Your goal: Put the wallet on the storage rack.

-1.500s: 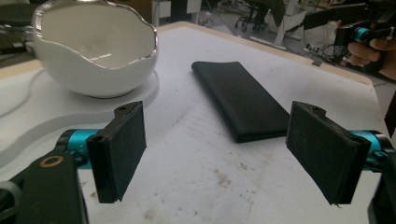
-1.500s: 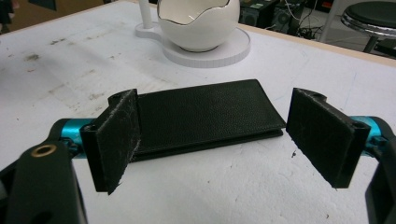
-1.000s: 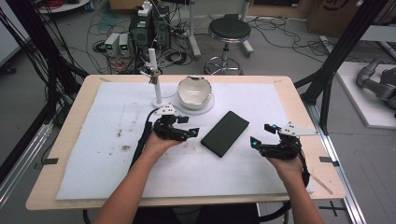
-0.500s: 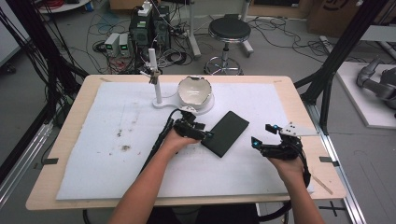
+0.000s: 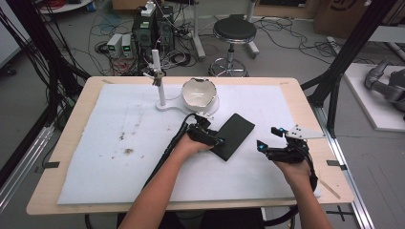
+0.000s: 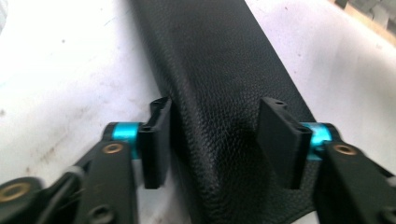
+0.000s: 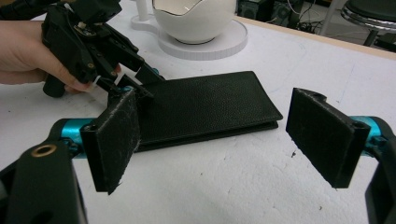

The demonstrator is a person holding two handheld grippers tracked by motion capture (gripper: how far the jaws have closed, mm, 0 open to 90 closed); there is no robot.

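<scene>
White mat (image 5: 119,157): black grained-leather wallet (image 5: 233,135) flat; left tongs (image 6: 219,140) closing, pinching it; right tongs (image 7: 229,140) spread.

Wallet (image 5: 233,136) flat on white mat (image 5: 119,124), mid-table, lying diagonal. Left gripper (image 5: 216,141) at wallet's near-left end, jaws either side of that end. Right gripper (image 5: 270,138) right of wallet, apart from it. Bowl (image 5: 198,91) on stand base behind wallet, post (image 5: 160,86) just left of bowl. Stool (image 5: 234,33) on floor beyond table's far edge.
</scene>
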